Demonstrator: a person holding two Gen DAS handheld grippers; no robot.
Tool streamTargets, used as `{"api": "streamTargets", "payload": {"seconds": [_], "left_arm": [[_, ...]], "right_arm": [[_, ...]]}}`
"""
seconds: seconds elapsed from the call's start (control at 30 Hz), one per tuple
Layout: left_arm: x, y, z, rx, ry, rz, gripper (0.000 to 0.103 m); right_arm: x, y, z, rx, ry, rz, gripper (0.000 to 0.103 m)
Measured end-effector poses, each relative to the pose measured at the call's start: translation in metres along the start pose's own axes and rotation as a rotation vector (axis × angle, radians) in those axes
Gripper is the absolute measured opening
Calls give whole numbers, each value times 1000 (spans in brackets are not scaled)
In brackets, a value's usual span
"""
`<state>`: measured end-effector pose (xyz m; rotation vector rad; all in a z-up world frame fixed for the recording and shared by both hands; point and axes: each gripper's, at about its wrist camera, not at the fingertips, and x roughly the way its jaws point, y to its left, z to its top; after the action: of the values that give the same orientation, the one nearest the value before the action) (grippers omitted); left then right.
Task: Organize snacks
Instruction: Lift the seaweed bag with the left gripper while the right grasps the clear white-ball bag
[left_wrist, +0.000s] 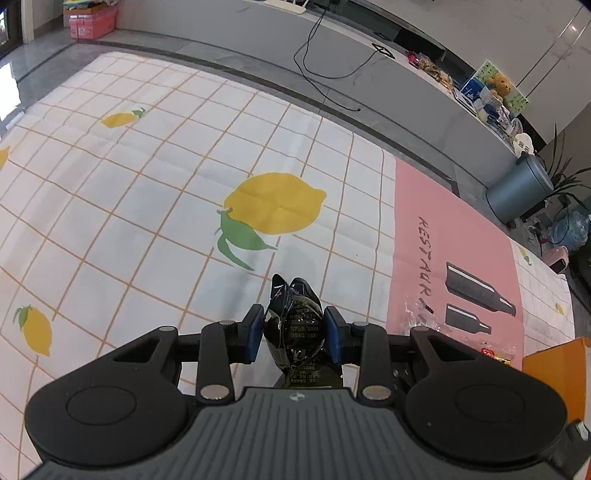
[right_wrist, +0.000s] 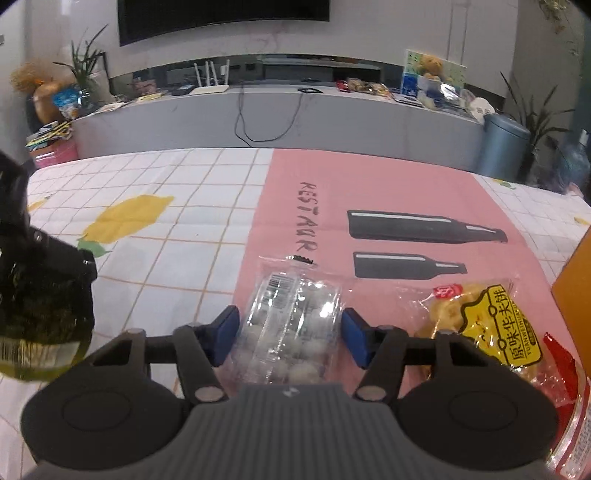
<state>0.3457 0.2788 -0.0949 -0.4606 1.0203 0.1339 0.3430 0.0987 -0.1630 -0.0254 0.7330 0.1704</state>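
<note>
My left gripper (left_wrist: 294, 330) is shut on a dark green snack packet (left_wrist: 293, 325) and holds it above the lemon-print cloth (left_wrist: 147, 192). The same packet and gripper show blurred at the left edge of the right wrist view (right_wrist: 40, 317). My right gripper (right_wrist: 290, 332) is open, its blue pads on either side of a clear packet of white round sweets (right_wrist: 291, 317) lying on the pink mat (right_wrist: 406, 177). A yellow waffle-cookie packet (right_wrist: 484, 325) lies just right of it. A red-edged packet (right_wrist: 569, 387) lies at the far right.
An orange box (right_wrist: 576, 288) stands at the right edge; it also shows in the left wrist view (left_wrist: 561, 373). Beyond the table runs a grey TV bench (right_wrist: 280, 114) with cables, and a blue-grey bin (right_wrist: 502, 147) with plants.
</note>
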Motion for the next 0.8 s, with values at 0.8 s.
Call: {"api": "streamTargets", "payload": {"seconds": [0.8], "left_arm": [[-57, -38, -29, 19, -130, -187, 39]], "right_arm": [[-102, -37, 10, -89, -225, 117, 55]]}}
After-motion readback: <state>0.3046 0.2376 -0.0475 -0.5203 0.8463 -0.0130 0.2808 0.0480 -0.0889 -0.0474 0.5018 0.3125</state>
